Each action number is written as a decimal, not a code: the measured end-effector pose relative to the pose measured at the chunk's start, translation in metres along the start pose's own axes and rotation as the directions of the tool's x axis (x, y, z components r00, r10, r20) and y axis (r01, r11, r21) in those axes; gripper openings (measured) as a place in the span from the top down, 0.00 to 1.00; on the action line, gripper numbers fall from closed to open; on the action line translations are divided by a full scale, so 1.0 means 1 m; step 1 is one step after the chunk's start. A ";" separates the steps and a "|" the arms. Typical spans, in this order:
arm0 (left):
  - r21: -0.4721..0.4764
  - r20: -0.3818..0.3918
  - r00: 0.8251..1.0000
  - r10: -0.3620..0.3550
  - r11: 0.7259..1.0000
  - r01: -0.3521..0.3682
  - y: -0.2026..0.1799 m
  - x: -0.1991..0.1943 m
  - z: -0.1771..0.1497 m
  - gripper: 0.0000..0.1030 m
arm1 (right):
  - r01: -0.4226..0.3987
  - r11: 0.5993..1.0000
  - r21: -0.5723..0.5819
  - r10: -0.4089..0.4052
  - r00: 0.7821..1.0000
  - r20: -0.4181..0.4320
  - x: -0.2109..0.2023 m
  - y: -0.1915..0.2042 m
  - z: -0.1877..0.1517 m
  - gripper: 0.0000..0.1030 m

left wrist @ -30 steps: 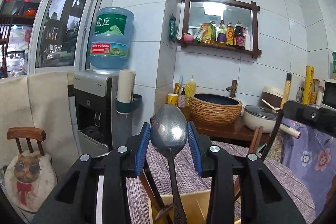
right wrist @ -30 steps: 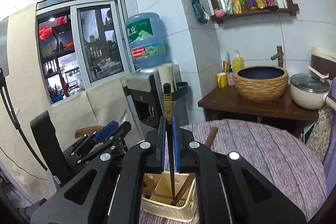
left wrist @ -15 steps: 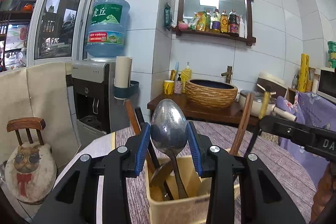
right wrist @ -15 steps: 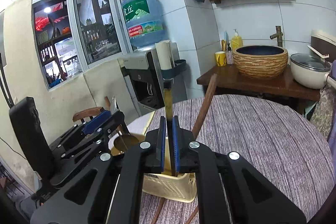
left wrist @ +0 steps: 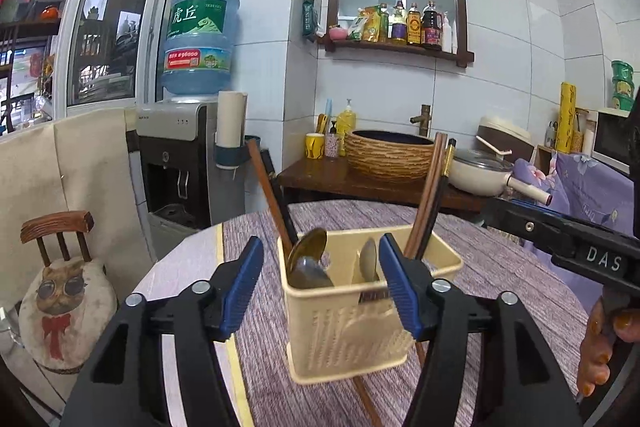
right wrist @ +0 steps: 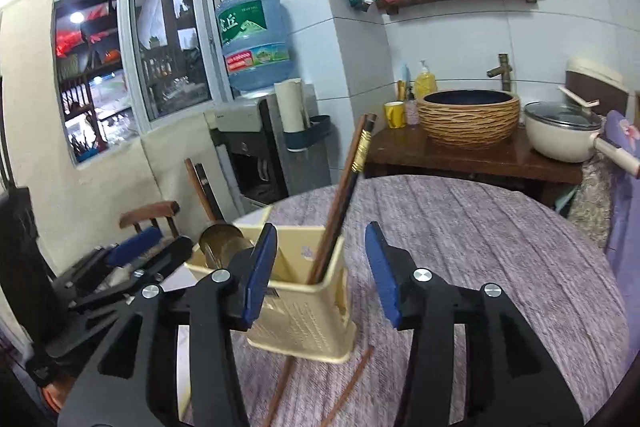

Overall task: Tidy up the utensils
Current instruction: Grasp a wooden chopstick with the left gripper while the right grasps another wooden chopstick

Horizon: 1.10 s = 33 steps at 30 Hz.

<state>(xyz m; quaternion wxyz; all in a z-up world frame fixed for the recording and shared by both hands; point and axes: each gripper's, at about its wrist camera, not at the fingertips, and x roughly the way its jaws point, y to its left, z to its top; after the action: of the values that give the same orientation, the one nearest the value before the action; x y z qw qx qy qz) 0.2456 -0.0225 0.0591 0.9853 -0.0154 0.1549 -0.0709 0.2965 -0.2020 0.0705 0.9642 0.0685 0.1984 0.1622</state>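
Note:
A cream plastic utensil holder [left wrist: 352, 331] stands on the purple tablecloth [left wrist: 500, 267]; it also shows in the right wrist view [right wrist: 304, 319]. Spoons [left wrist: 308, 259] and chopsticks [left wrist: 428, 195] stand in it. My left gripper [left wrist: 320, 287] is open and empty, just in front of the holder. My right gripper [right wrist: 320, 269] is open and empty, close to the holder, with a black chopstick [right wrist: 352, 179] standing in it. Brown chopsticks [right wrist: 352, 383] lie on the cloth by the holder's base.
A round table [left wrist: 188, 263] carries the cloth. Behind it stand a water dispenser [left wrist: 180, 155], a wooden side table with a woven basin [left wrist: 388, 155] and a white pot [left wrist: 480, 175]. A small chair with a cat cushion [left wrist: 64, 303] is at the left.
Both grippers have opened. The left let go of the silver spoon, which now stands in the holder; the right let go of the black chopstick in the holder. Both views sit lower.

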 end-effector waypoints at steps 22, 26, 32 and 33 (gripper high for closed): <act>-0.148 -0.457 0.890 0.001 0.986 -0.078 0.020 0.003 -0.113 0.49 | 0.170 0.983 0.067 -0.123 0.888 -0.443 0.067 -0.008 -0.122 0.69; -0.141 -0.470 0.882 -0.013 0.988 -0.060 0.014 0.005 -0.115 0.51 | 0.196 0.979 0.054 -0.149 0.875 -0.461 0.081 -0.006 -0.123 0.78; -0.120 -0.494 0.869 -0.028 0.992 -0.036 0.001 0.013 -0.118 0.52 | 0.222 0.975 0.005 -0.194 0.863 -0.465 0.089 -0.004 -0.127 0.87; -0.116 -0.498 0.867 -0.034 0.993 -0.028 -0.002 0.014 -0.117 0.52 | 0.219 0.976 0.001 -0.194 0.864 -0.465 0.089 -0.004 -0.128 0.88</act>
<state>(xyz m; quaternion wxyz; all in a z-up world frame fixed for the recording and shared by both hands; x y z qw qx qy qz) 0.2229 -0.0274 -0.0569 0.9090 -0.0556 0.4081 -0.0645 0.3231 -0.1673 -0.0788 0.8987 0.0321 0.4327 0.0643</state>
